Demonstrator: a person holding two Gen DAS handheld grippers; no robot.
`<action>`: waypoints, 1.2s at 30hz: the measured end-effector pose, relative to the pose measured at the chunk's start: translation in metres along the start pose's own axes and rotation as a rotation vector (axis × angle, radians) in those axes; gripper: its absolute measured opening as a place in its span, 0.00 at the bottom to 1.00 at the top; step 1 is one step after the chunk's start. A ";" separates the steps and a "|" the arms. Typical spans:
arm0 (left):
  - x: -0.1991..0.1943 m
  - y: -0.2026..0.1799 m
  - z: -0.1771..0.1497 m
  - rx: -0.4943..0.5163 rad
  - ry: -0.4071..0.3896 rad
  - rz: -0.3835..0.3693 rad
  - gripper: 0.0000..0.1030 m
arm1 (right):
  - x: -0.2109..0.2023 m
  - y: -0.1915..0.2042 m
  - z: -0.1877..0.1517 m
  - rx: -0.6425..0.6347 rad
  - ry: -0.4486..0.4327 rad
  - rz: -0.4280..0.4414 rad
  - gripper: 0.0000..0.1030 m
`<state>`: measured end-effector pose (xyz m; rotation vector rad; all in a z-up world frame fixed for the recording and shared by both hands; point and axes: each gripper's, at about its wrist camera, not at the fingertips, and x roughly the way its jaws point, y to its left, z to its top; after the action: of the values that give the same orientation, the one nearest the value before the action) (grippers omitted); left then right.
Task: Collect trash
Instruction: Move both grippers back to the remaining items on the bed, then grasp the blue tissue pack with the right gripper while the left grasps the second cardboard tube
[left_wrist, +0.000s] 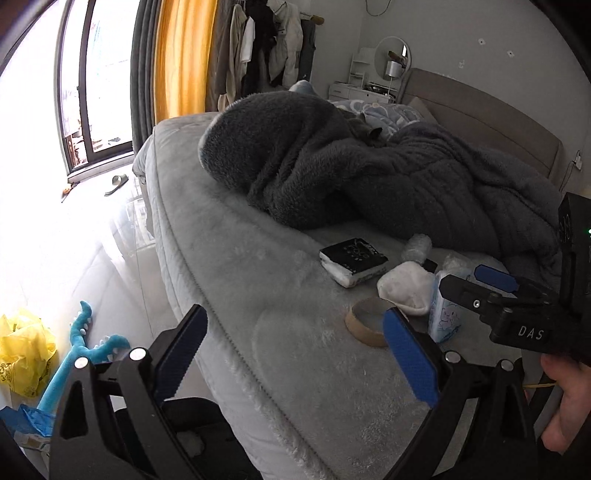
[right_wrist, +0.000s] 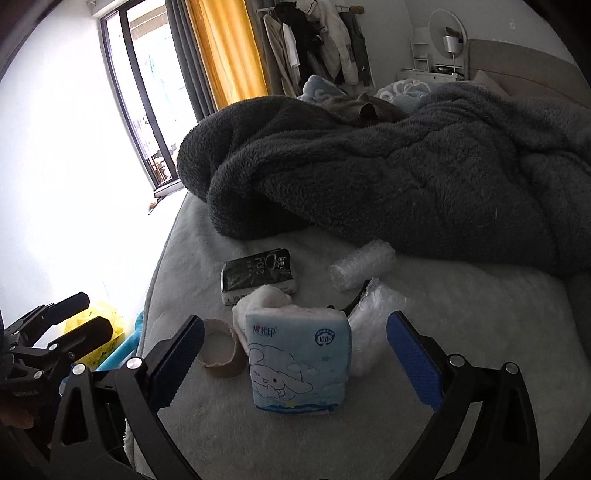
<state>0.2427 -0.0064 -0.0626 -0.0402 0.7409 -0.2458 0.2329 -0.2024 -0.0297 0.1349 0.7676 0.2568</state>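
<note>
1. The bed (right_wrist: 461, 332) is carrying all the litter near its left edge, with the dark blanket (right_wrist: 388, 177) lying heaped across the far side.
2. The right gripper (right_wrist: 295, 354) is hanging over that cluster with its fingers spread wide and gripping nothing; the blue tissue pack (right_wrist: 299, 362) is standing directly ahead between them, its long axis running near-to-far, so this hand looks better placed to take it.
3. The left gripper (left_wrist: 295, 347) is hovering over the bed's left edge, fingers also wide apart and empty, with the cluster lying to its right and farther off.
4. The black tissue pack (right_wrist: 258, 275) is lying flat beyond the blue one, to the left.
5. A bubble-wrap roll (right_wrist: 364, 264) is lying farther back on the right, beside the blanket's hem.
6. A cardboard tape core (right_wrist: 221, 350) is sitting just left of the blue pack, close to the right gripper's left finger.
7. White wadding (right_wrist: 258, 302) is showing behind the blue pack, partly hidden; a clear plastic wrapper (right_wrist: 369, 325) and something dark beside it are too covered to identify.
8. A yellow bag (left_wrist: 22, 354) is lying on the floor, far left, possibly the trash bag.
</note>
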 end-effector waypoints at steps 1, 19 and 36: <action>0.004 -0.001 -0.001 -0.004 0.011 -0.011 0.95 | 0.002 0.001 -0.001 -0.007 0.009 -0.003 0.97; 0.039 -0.042 -0.009 0.029 0.084 -0.101 0.94 | -0.011 -0.014 -0.008 -0.033 0.036 0.033 0.60; 0.074 -0.056 -0.016 0.017 0.137 -0.051 0.79 | -0.015 -0.046 -0.008 0.070 0.078 0.155 0.55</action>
<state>0.2725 -0.0777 -0.1169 -0.0267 0.8752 -0.3058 0.2251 -0.2508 -0.0355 0.2526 0.8454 0.3837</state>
